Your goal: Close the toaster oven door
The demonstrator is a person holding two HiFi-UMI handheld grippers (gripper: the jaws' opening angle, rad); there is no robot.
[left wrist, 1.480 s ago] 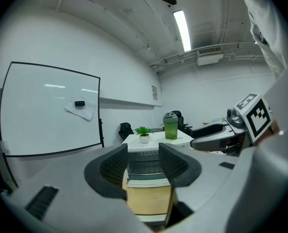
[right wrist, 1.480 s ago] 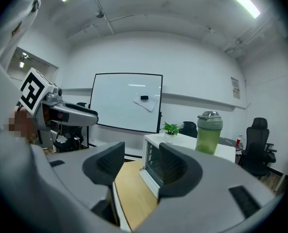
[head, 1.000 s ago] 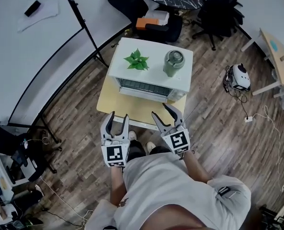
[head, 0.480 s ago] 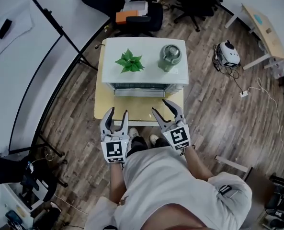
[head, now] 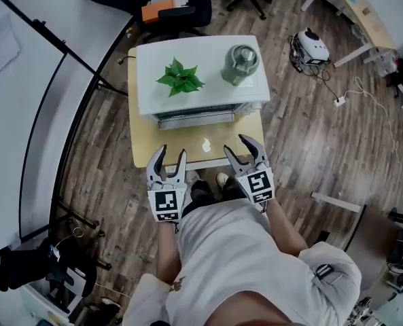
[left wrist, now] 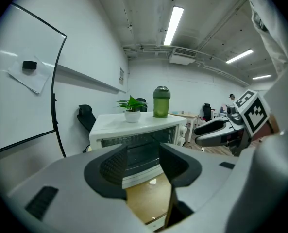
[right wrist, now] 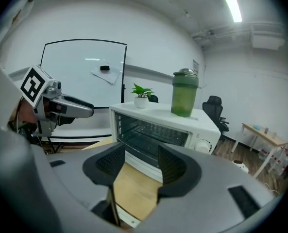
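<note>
A white toaster oven [head: 198, 94] stands on a small wooden table [head: 187, 148]. Its door [head: 194, 119] is folded down toward me, and the wire racks inside show in the right gripper view, in the oven [right wrist: 153, 130]. A small green plant [head: 181, 79] and a green jar [head: 240, 65] stand on the oven's top. My left gripper [head: 170, 156] and right gripper [head: 238, 148] hover side by side at the table's near edge, both pointing at the oven. Each is open with nothing between its fingers. Both stand apart from the oven [left wrist: 134, 130].
A whiteboard on a black stand [head: 85, 66] is to the left. A black bag with an orange item [head: 162, 9] lies behind the table. A white device with cables [head: 310, 46] sits on the wooden floor at the right, and a desk [head: 357, 9] stands at the far right.
The head view has swung, so the oven now faces me squarely. Both grippers have sunk to the table's near edge and point more level at the oven. They remain empty.
</note>
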